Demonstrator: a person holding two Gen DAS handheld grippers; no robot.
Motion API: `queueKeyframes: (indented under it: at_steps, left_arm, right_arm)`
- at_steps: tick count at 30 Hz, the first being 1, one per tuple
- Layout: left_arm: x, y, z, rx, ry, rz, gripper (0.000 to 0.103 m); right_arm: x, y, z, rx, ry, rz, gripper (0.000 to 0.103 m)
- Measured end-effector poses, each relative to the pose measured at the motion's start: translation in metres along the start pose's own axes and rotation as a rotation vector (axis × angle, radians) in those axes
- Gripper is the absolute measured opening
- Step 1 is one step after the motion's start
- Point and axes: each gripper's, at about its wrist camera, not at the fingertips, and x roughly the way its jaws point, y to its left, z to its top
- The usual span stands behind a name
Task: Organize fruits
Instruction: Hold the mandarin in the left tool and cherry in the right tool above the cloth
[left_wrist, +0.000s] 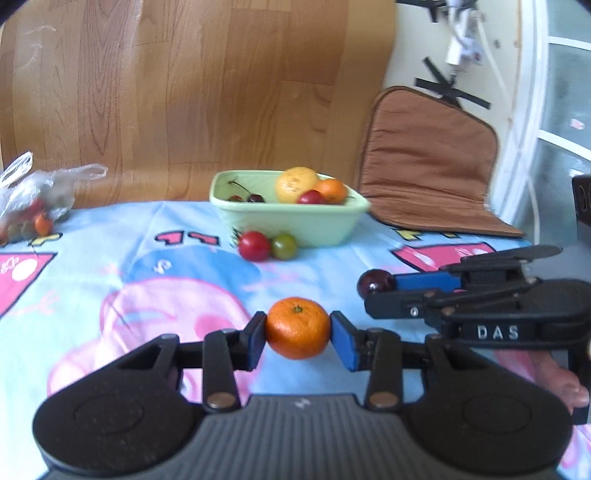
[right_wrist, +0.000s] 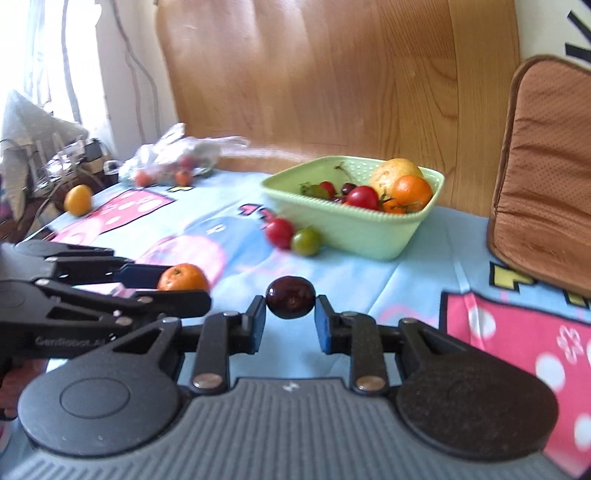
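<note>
My left gripper (left_wrist: 298, 334) is shut on a small orange mandarin (left_wrist: 297, 328), held above the tablecloth; it also shows in the right wrist view (right_wrist: 183, 277). My right gripper (right_wrist: 290, 309) is shut on a dark cherry (right_wrist: 290, 297), seen in the left wrist view too (left_wrist: 375, 282). A pale green basket (left_wrist: 295, 221) ahead holds a yellow fruit (left_wrist: 295, 183), an orange, tomatoes and cherries. A red tomato (left_wrist: 254, 245) and a green tomato (left_wrist: 284, 246) lie on the cloth against the basket's front.
A clear plastic bag (left_wrist: 33, 199) with more fruit lies at the far left. A yellow fruit (right_wrist: 77, 199) sits near the table's left edge. A brown cushion (left_wrist: 428, 162) leans at the right. A wooden panel stands behind the table.
</note>
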Motion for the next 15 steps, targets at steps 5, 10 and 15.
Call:
queueKeyframes:
  at_steps: [5,10,15]
  left_arm:
    - [-0.022,-0.014,-0.02,0.01,0.001,-0.005,0.037]
    - [-0.028,-0.02,-0.035,0.029,0.018,0.018,0.038]
    - [-0.03,-0.024,-0.041,0.058,0.002,0.047,0.039]
  right_arm:
    - [-0.028,0.02,-0.024,-0.014,-0.017,-0.012,0.031]
    - [-0.036,0.033,-0.038,-0.01,-0.009,-0.019,0.031]
    - [-0.031,0.039,-0.047,-0.022,-0.005,-0.052,0.032]
